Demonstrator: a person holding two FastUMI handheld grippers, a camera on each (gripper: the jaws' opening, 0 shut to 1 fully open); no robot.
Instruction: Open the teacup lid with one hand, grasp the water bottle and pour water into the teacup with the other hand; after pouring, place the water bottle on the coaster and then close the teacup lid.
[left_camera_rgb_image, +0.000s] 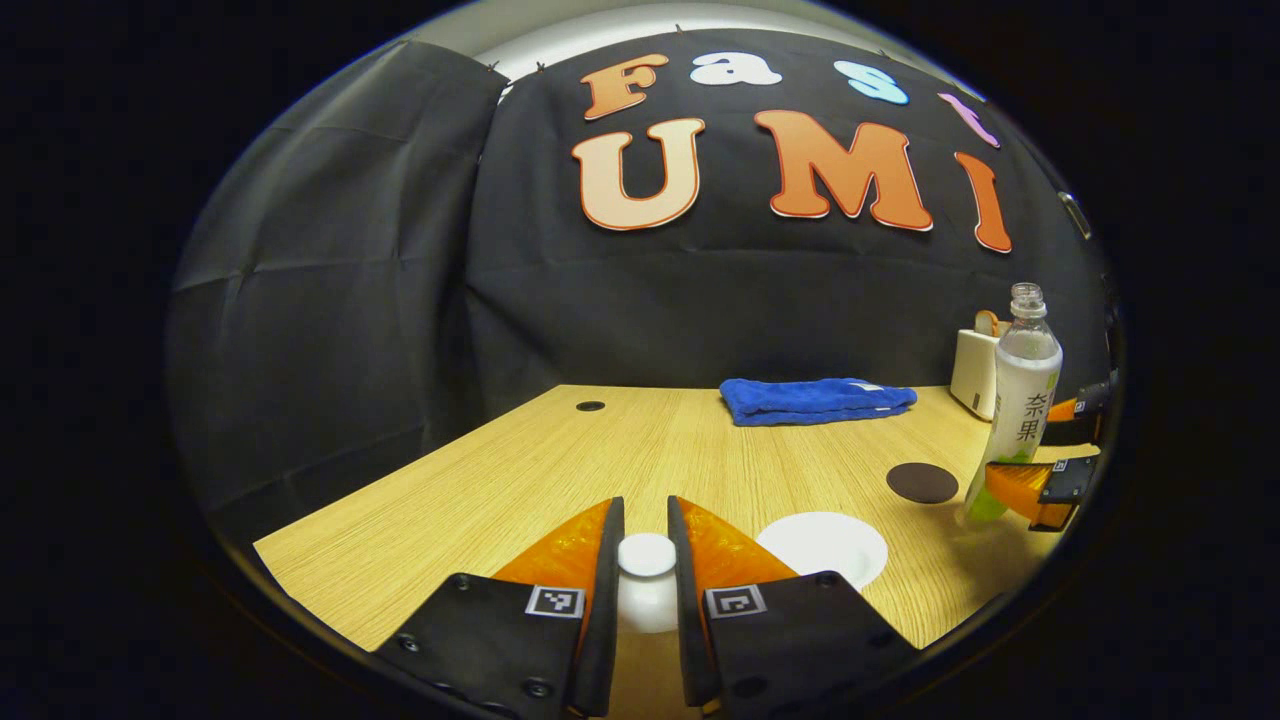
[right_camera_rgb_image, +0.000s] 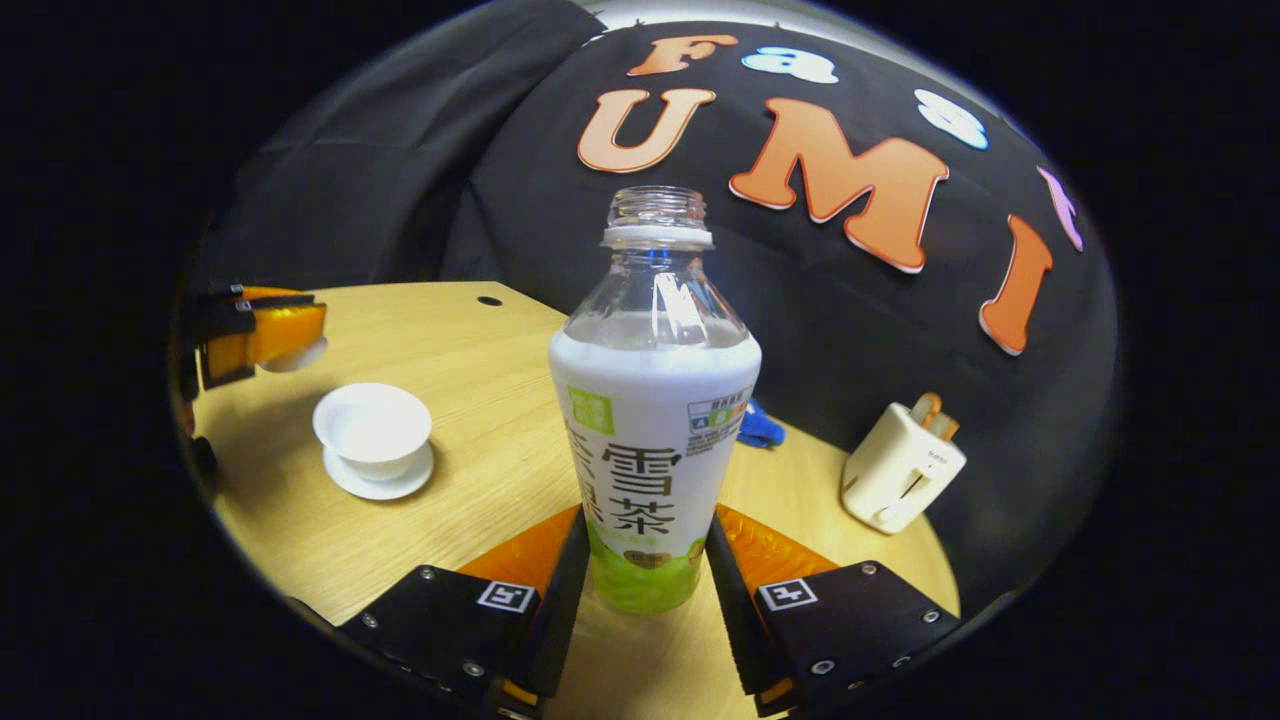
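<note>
Left tongs (left_camera_rgb_image: 646, 560) clamp the teacup lid (left_camera_rgb_image: 646, 556); right tongs (right_camera_rgb_image: 645, 560) grip the uncapped water bottle (right_camera_rgb_image: 652, 400), label apparently reading "雪茶", above the desk (right_camera_rgb_image: 480, 470).

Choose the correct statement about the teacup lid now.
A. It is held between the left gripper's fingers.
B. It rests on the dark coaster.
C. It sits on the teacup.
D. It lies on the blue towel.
A: in the left gripper view the lid sits between the left gripper fingers, and the teacup stands open.
</note>
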